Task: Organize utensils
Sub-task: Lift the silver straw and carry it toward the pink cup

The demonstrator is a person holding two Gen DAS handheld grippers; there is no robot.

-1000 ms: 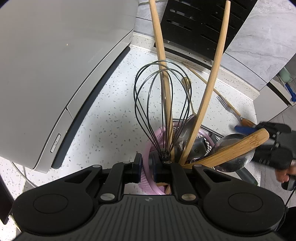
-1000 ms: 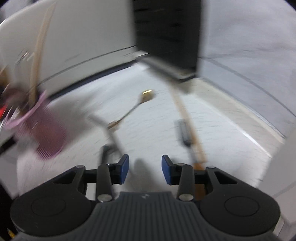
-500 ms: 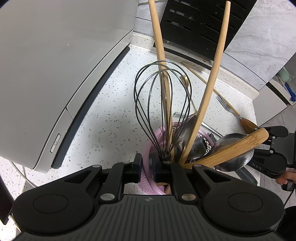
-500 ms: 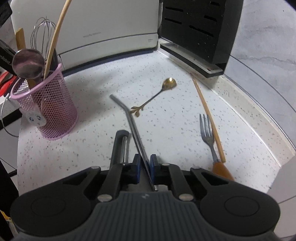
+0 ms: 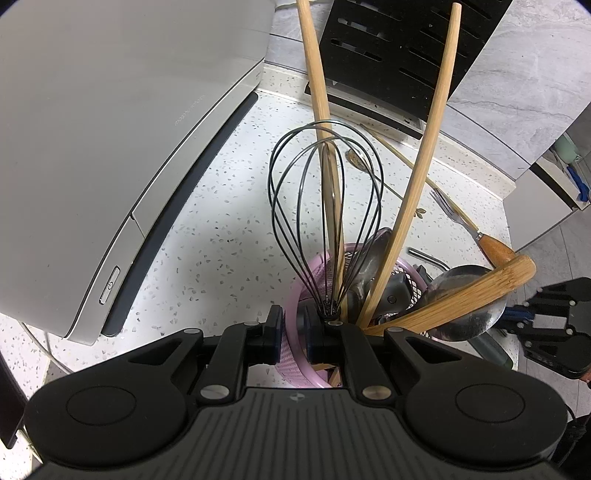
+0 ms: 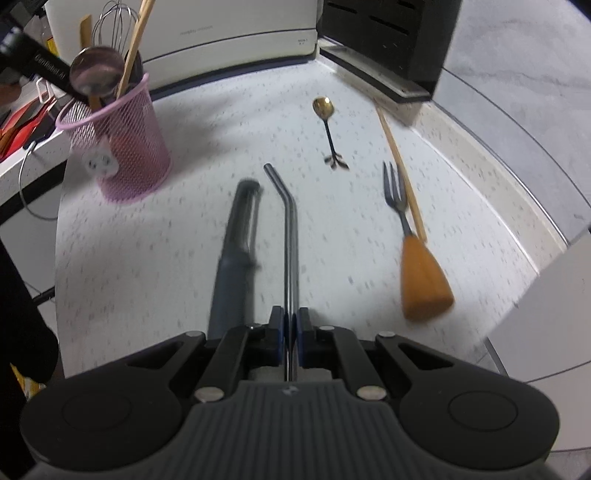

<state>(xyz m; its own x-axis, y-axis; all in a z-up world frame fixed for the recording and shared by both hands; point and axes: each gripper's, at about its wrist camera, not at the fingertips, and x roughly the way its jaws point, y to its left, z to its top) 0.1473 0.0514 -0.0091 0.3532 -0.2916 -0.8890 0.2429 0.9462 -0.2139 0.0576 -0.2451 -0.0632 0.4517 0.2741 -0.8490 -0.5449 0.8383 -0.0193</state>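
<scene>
Gripping: right gripper [image 6: 291, 328] clenched on straw [image 6: 290, 236], near its straight end. Thin, stiff, slick steel; likely pivots. Left gripper [image 5: 291, 328] clamps cup [image 5: 291, 295] rim.

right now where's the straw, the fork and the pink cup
straw [image 6: 290, 236], right wrist view, on its straight shaft
fork [image 6: 424, 273], right wrist view, on its wooden handle
pink cup [image 6: 129, 147], right wrist view, on its mesh wall

Support surface: white speckled countertop [image 6: 192, 229]. Resting directly on it: 1 pink mesh utensil holder [image 6: 125, 147] at left, 1 dark-handled peeler [image 6: 236, 258], 1 gold spoon [image 6: 325, 110], 1 wooden-handled fork [image 6: 413, 251] touching 1 chopstick [image 6: 399, 162], 1 white appliance [image 6: 229, 29] and 1 black slotted rack [image 6: 384, 40] at the rear.
</scene>
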